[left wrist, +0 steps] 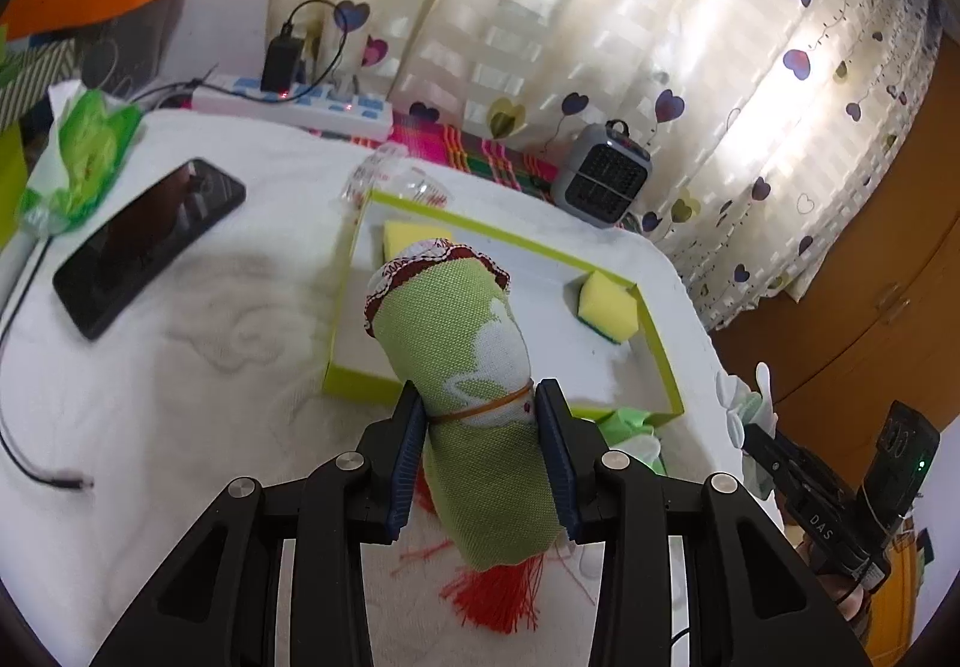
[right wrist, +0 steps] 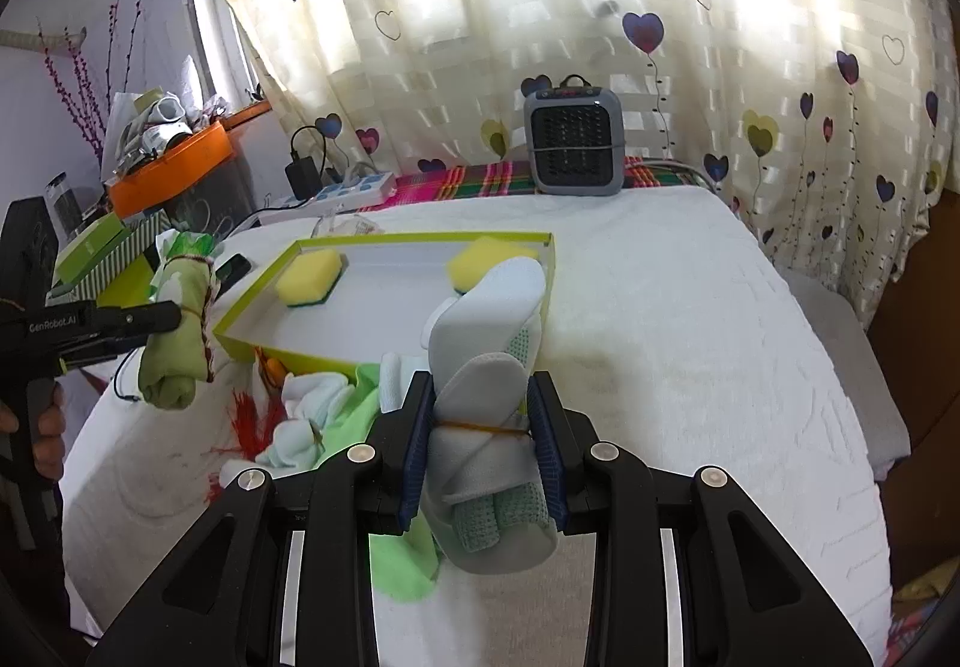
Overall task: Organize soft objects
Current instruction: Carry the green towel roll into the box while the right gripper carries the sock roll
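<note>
My left gripper (left wrist: 480,403) is shut on a rolled green cloth (left wrist: 474,397) bound by a rubber band, with a red lace edge on top; it hangs above the white bed cover. The same green roll (right wrist: 174,349) shows at the left of the right wrist view, held in the left gripper (right wrist: 162,322). My right gripper (right wrist: 483,415) is shut on a rolled pale grey sock bundle (right wrist: 486,367), also banded. Behind both lies a lime-edged shallow box (left wrist: 354,283) (right wrist: 252,301) holding two yellow sponges (left wrist: 606,304) (right wrist: 309,277).
Loose socks and green cloth (right wrist: 324,415) and a red tassel (left wrist: 498,595) lie in front of the box. A phone (left wrist: 144,241), a tissue pack (left wrist: 84,156), a power strip (left wrist: 300,102) and a small grey heater (right wrist: 573,141) sit on the bed. Curtains hang behind.
</note>
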Available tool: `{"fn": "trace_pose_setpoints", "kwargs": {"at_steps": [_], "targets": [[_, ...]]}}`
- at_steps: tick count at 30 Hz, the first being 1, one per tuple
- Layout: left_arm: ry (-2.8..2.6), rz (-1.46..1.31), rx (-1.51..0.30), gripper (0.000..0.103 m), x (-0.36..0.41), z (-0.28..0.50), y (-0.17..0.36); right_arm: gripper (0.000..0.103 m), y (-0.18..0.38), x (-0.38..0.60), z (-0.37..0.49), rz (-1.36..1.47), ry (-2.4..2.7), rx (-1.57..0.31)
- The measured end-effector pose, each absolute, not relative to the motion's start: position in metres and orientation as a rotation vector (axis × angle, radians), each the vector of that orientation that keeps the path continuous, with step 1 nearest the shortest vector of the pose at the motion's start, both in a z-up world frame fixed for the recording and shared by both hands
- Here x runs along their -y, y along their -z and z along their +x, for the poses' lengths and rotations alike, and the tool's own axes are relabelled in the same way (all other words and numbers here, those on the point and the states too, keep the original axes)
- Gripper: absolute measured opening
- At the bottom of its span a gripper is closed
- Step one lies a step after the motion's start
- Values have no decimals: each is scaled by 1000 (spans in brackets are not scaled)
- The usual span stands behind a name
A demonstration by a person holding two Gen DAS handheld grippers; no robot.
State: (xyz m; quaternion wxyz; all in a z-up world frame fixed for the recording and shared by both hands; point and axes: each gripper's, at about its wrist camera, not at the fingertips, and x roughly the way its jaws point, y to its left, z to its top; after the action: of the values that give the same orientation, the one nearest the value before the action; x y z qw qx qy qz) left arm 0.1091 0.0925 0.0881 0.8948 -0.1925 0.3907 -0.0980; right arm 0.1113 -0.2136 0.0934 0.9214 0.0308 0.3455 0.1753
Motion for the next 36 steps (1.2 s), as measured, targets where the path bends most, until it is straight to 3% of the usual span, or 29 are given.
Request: {"fn": "trace_pose_setpoints", "kwargs": {"at_steps": [14,36], "targets": [[256,-319,-854,35,-70,157,-89,33,-100,191,142,27,-402,-700],[324,-223,-957,35,-29,239,-65,33,-64,171,196,-12,-434,-826]]}}
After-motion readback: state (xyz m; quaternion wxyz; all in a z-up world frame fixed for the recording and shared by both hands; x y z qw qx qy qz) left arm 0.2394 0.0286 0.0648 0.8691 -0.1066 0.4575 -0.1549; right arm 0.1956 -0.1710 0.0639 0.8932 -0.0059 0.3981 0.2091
